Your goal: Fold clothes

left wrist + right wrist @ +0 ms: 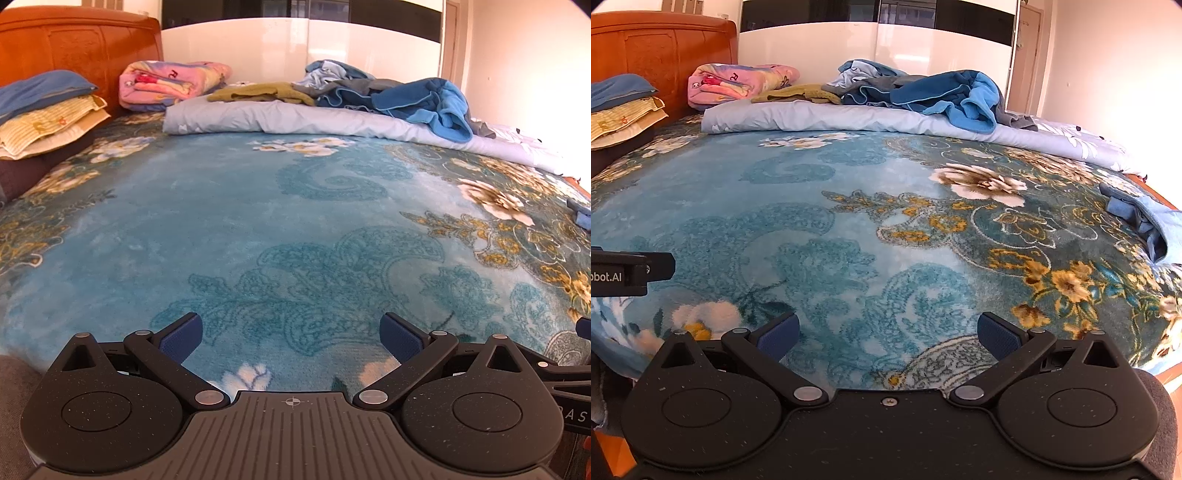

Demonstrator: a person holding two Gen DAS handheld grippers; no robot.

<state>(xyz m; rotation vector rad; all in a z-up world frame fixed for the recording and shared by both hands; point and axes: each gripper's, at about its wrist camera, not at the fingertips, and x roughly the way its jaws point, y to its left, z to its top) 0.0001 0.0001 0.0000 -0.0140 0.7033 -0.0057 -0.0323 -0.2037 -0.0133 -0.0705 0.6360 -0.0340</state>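
A heap of unfolded clothes (399, 96), blue, grey and olive, lies at the far side of the bed on a pale blue quilt (295, 118); it also shows in the right wrist view (923, 92). A folded light blue garment (1148, 221) lies at the bed's right edge, seen small in the left wrist view (580, 214). My left gripper (291, 338) is open and empty above the near edge of the floral blanket (221, 221). My right gripper (888, 338) is open and empty beside it, far from the clothes.
A wooden headboard (74, 48) stands at the left with stacked pillows (44, 118) and a folded pink blanket (170, 85). A white wardrobe (879, 48) and a door (1027, 55) are behind the bed. The left gripper's body (628, 273) shows at the right view's left edge.
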